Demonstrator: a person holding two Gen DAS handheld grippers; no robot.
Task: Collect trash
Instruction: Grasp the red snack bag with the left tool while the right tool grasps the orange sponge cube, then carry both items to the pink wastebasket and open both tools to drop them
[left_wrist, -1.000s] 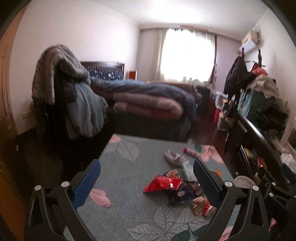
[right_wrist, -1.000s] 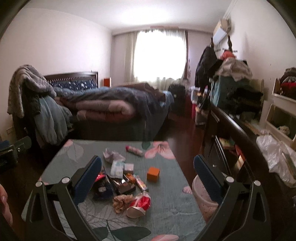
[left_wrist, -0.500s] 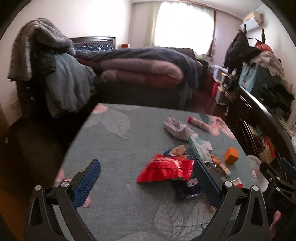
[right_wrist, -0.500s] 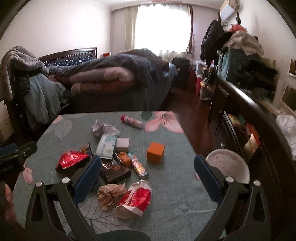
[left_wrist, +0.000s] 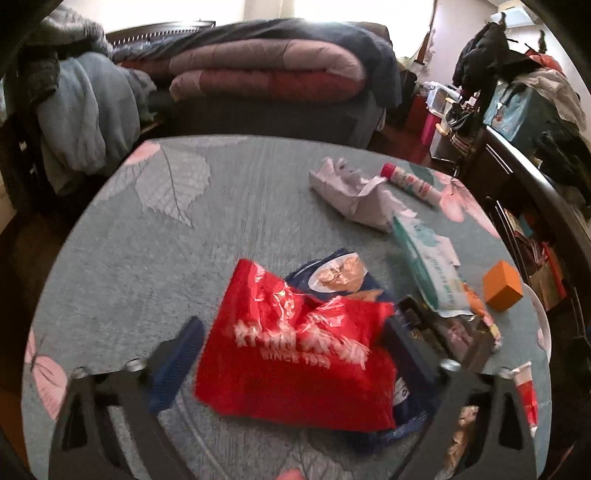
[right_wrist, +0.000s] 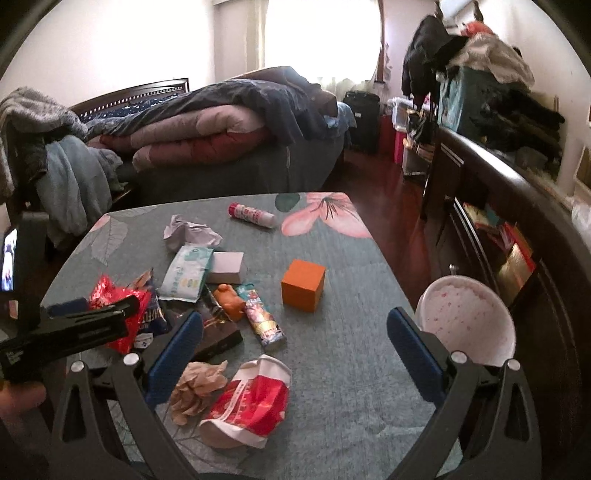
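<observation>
My table, under its grey-green leaf-and-flower cloth, fills both views, with the bed and its heaped quilts behind it. Off the table's right edge stands the white bin, pink-speckled inside.

The trash lies in a loose pile on the cloth. Biggest is the red snack bag, lying over a dark blue wrapper. My left gripper has the bag between its jaws, which have just been closing but remain wide; I cannot tell whether the pads touch the bag yet.

My right gripper stands fully open, holding nothing, above a crushed red-and-white paper cup and a crumpled brown napkin just beside it.

Farther out lie a wipes packet, a ball of white paper, an orange box, standing apart, and a small red-capped bottle lying on its side near the far edge.
</observation>
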